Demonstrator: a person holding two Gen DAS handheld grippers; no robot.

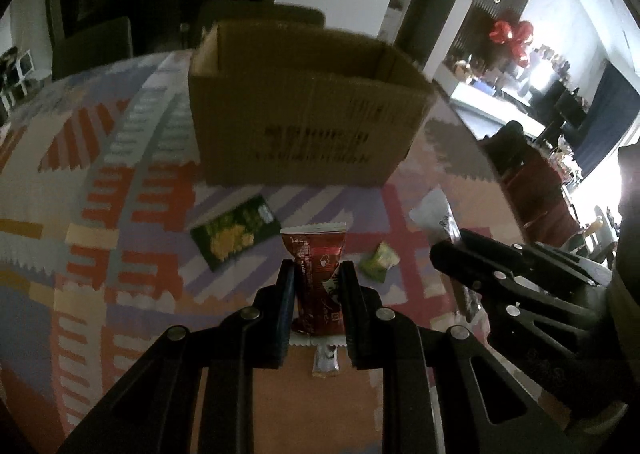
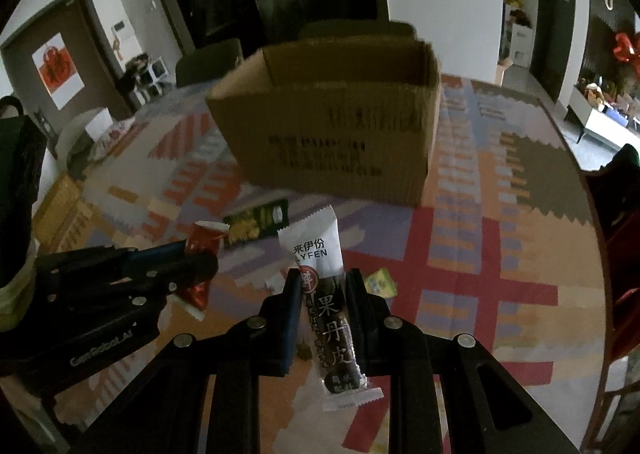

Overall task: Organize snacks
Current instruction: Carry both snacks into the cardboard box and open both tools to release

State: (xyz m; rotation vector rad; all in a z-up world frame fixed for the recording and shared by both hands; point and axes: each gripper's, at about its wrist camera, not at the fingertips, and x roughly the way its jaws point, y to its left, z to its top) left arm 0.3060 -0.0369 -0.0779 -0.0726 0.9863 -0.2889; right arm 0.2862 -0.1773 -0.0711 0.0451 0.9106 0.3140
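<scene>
My left gripper (image 1: 317,270) is shut on a red snack packet (image 1: 318,278), held upright above the patterned tablecloth. My right gripper (image 2: 323,278) is shut on a long white and dark snack stick (image 2: 326,294) with printed characters. An open brown cardboard box (image 1: 304,109) (image 2: 340,133) stands on the table ahead of both grippers. In the left wrist view the right gripper (image 1: 452,250) appears at the right with its white packet (image 1: 434,213). The right wrist view shows the left gripper (image 2: 200,258) at the left holding the red packet (image 2: 204,240).
A dark green packet with yellow print (image 1: 236,236) (image 2: 256,221) lies flat before the box. A small light green snack (image 1: 378,262) (image 2: 380,282) and a small dark wrapper (image 1: 326,362) lie on the tablecloth (image 1: 120,213). Dark chairs (image 1: 92,45) stand behind the table.
</scene>
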